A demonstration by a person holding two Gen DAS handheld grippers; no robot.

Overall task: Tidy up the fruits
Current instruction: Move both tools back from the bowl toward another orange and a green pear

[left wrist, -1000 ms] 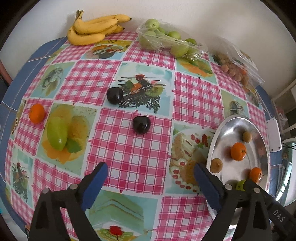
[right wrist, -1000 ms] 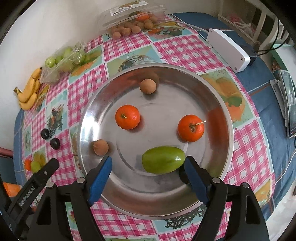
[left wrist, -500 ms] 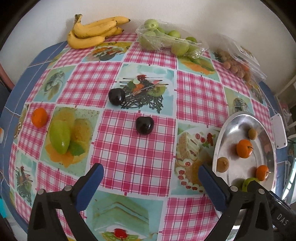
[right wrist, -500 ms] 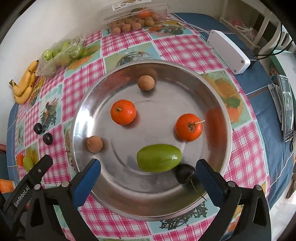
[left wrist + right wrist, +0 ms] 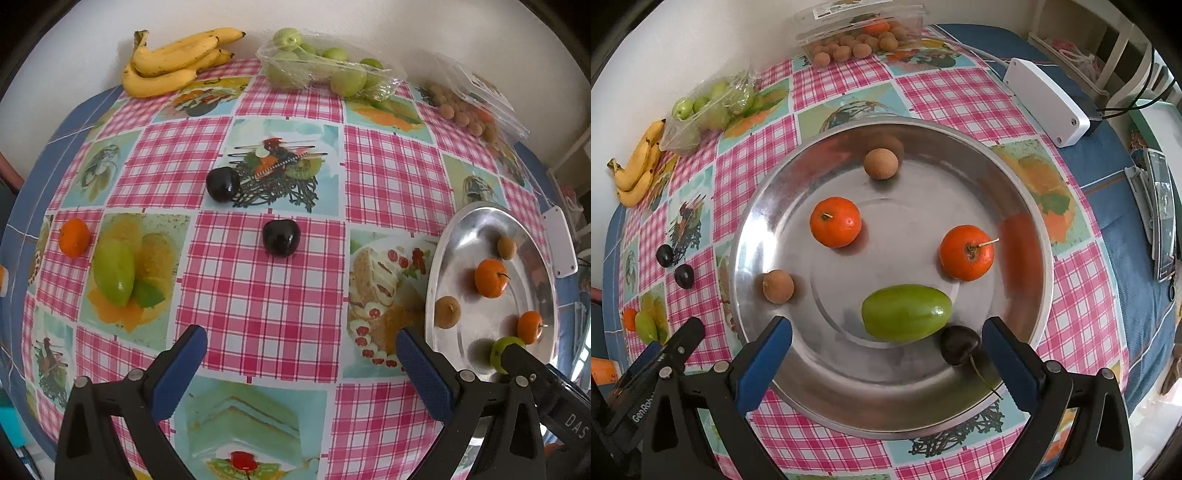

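The right gripper (image 5: 886,354) hangs over the steel tray (image 5: 1027,192), its jaws just spread wide and released, with nothing pressed between them; a dark cherry (image 5: 960,344) lies in the tray just inside the right-hand jaw, touching the green fruit (image 5: 906,312). Only this view shows that cherry, its thin stem trailing toward the rim, and the whole tray load: two oranges (image 5: 835,221) (image 5: 966,252) and two brown longans (image 5: 881,163) (image 5: 778,286), all lying apart from one another. It also takes in a white box (image 5: 1047,101) on the blue cloth beyond the tray. The left gripper (image 5: 301,358) is above the checked bench (image 5: 258,302), its jaws likewise just opened fully and empty. Its view shows what the other renders only small at the edge: two cherries (image 5: 222,184) (image 5: 281,237) lying apart on the cloth, and further left an orange (image 5: 74,236) just beside a green fruit (image 5: 113,274). Along the wall stand bananas (image 5: 173,61), a wrapped tray of green fruit (image 5: 325,70) and a clear box of longans (image 5: 469,110). Here the steel tray (image 5: 454,236) appears edge-on at right, the right gripper's black arm partly covering its green fruit.
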